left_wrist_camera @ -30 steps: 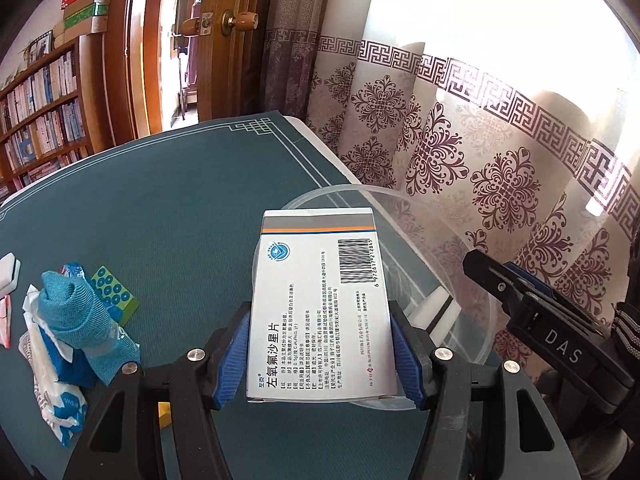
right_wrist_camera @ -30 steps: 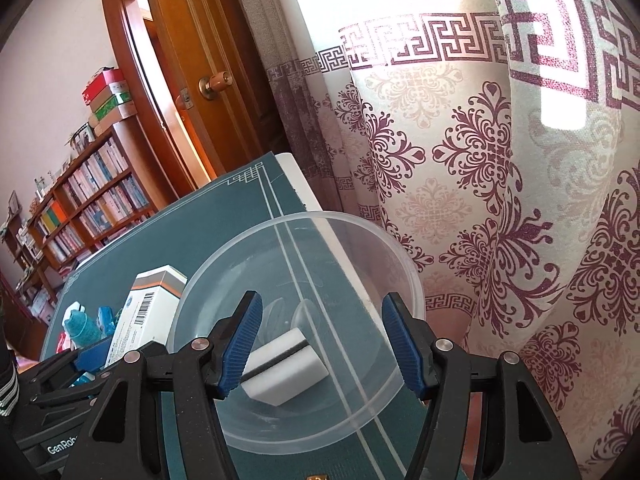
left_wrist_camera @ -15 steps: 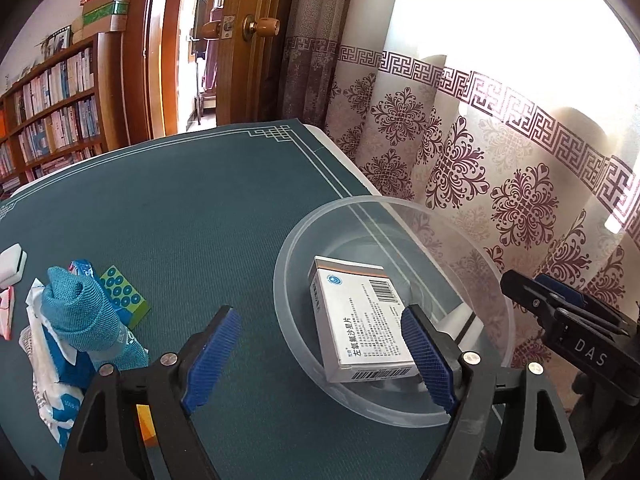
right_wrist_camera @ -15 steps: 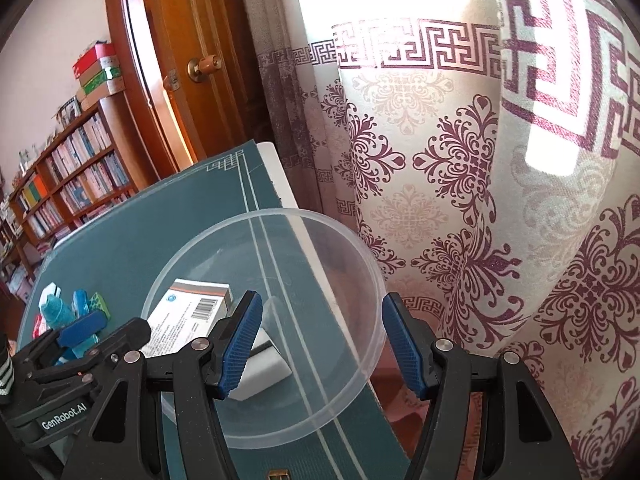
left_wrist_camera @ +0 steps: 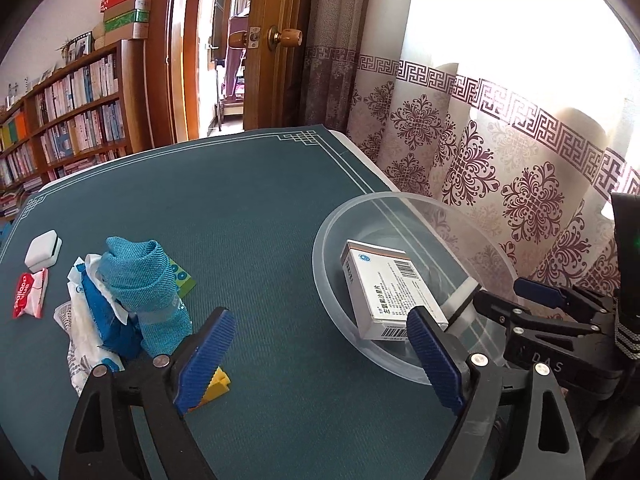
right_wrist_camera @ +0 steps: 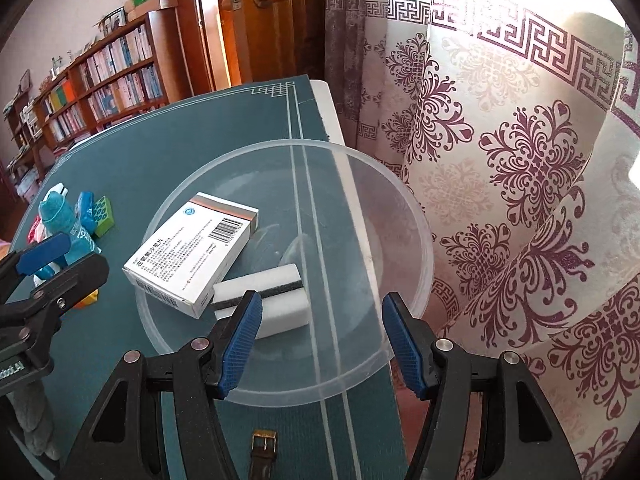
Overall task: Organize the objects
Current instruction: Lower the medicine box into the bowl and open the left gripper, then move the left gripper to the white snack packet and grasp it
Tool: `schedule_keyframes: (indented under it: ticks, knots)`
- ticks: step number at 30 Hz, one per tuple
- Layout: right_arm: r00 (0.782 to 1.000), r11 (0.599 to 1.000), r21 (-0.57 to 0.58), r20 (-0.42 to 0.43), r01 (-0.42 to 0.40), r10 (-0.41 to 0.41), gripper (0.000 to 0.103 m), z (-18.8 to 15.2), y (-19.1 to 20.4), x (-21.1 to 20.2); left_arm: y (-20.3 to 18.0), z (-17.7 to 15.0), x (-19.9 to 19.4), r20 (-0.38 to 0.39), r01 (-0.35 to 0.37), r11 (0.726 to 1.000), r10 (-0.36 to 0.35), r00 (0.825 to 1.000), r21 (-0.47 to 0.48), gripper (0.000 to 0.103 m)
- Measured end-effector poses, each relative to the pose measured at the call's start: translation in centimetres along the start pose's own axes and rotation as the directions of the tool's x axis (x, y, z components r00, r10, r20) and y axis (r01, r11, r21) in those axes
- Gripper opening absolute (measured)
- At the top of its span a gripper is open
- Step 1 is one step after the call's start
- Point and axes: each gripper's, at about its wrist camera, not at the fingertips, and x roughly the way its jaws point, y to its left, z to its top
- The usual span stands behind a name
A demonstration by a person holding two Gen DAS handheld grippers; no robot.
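Tilting downward, left tongs (left_wrist_camera: 320,354) opening with nothing between, right tongs (right_wrist_camera: 322,340) apparently released over bowl (right_wrist_camera: 404,216).

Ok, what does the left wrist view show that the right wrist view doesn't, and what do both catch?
Only the left wrist view shows the white eraser block and red packet lying on the mat, far left.

Only the right wrist view shows the whole sponge lying in the bowl against the box, plus a strap buckle at the near edge.

Both show the clear bowl with the medicine box inside, the blue cloth roll, and both tools: left tool opening and empty, right tool empty over the bowl rim.
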Motion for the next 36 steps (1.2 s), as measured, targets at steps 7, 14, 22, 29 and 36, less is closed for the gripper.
schedule_keyframes:
  ticks: [7, 14, 22, 29, 36]
  knots:
    - [0.994, 0.987, 0.160, 0.105, 0.000, -0.017, 0.064, 0.0, -1.1, -0.6, 2.1, -1.1, -1.5, 0.017, -0.046, 0.998, 0.047, 0.999, -0.037, 0.094]
    - [0.980, 0.981, 0.188, 0.198, -0.055, 0.017, 0.064, 0.5, -0.9, -3.2, 6.3, -2.0, -2.9, 0.014, -0.103, 0.984, 0.106, 0.994, -0.144, 0.094]
    - [0.967, 0.981, 0.126, 0.225, -0.147, 0.116, 0.064, 0.1, 2.1, -4.5, 10.3, -2.8, -4.3, 0.013, -0.187, 0.955, 0.195, 0.981, -0.228, 0.094]
    - [0.961, 0.976, 0.105, 0.222, -0.193, 0.166, 0.064, -0.5, 3.5, -4.9, 12.8, -3.9, -4.9, -0.006, -0.231, 0.932, 0.239, 0.971, -0.280, 0.094]
    - [0.955, 0.973, 0.061, 0.216, -0.221, 0.204, 0.064, -1.0, 5.2, -5.2, 14.5, -4.6, -4.5, -0.031, -0.264, 0.914, 0.268, 0.963, -0.308, 0.094]
